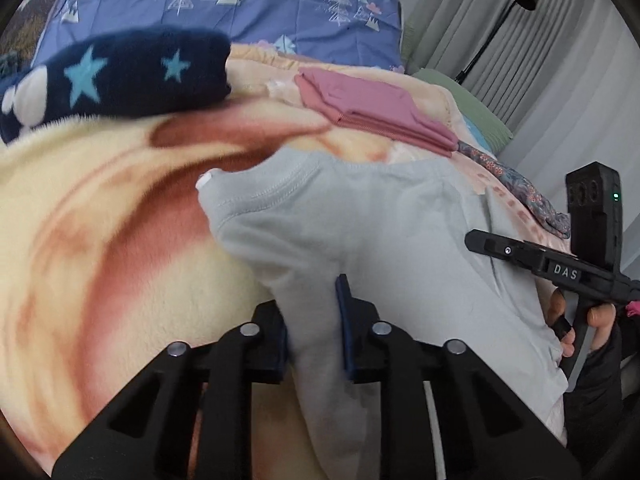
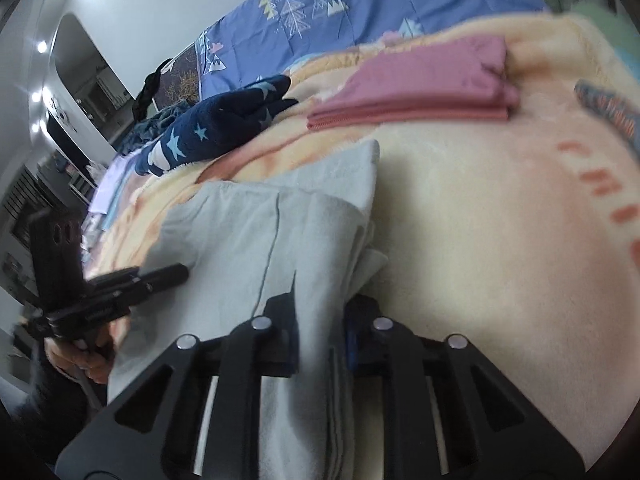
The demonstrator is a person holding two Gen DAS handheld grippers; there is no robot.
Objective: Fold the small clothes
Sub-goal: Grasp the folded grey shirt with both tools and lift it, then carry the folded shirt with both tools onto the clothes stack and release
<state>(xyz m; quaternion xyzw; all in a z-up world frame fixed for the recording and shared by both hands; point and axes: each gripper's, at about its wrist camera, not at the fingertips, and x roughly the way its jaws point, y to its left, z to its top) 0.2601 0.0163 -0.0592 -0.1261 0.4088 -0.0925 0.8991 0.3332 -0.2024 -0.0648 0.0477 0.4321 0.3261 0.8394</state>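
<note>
grey cotton garment [image 1: 360,232] is lying mid-frame on the cream fleece blanket [image 1: 100,240], with the left gripper [image 1: 314,320] and right gripper [image 2: 320,312] each pinching a bunched edge at lower centre. folded pink garment [image 2: 420,88] and star-print navy fleece [image 1: 120,76] are sitting higher up.

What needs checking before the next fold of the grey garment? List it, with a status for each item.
1. Left tongs shut on the grey garment: ok.
2. Right tongs shut on the same garment: ok.
3. Garment lying smooth: not ok, layers bunch near the right tongs.
4. Blanket bare beside the garment for laying it down: ok.
5. Folded pink garment and navy star garment apart from the grey one: ok.
6. Far hem aligned: cannot tell.
</note>
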